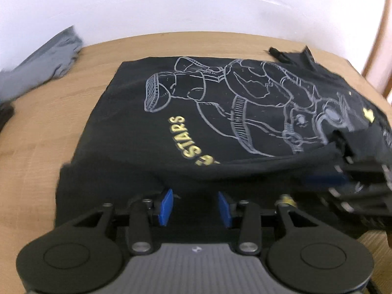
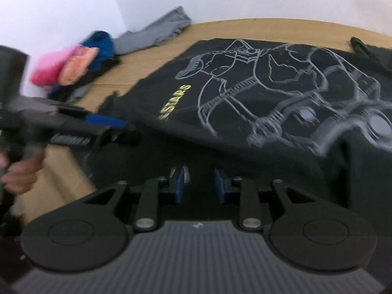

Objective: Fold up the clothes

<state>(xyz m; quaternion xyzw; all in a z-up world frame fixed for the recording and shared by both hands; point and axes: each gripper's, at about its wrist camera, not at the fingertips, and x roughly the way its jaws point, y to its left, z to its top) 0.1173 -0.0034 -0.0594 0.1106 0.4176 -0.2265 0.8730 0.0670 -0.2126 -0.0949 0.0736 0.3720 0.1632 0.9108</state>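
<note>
A black T-shirt [image 1: 137,112] with a grey line drawing and yellow "STARS" lettering lies on the wooden table [image 1: 41,134]. Its near edge is lifted into a fold. In the left wrist view my left gripper [image 1: 194,193] has black cloth bunched between its blue pads [image 1: 164,207] at that fold. My right gripper [image 1: 338,171] holds the same edge further right, partly under cloth. The right wrist view, blurred, shows the shirt [image 2: 245,103] ahead, and my right gripper [image 2: 199,171] is shut on dark fabric. My left gripper [image 2: 115,125] grips the edge at the left.
A grey garment [image 1: 49,58] lies at the table's far left, by the white wall. Pink, orange and blue clothes [image 2: 78,61] are piled in the left corner. A person's hand [image 2: 19,174] holds the left gripper. A wooden frame [image 1: 382,49] stands at the right.
</note>
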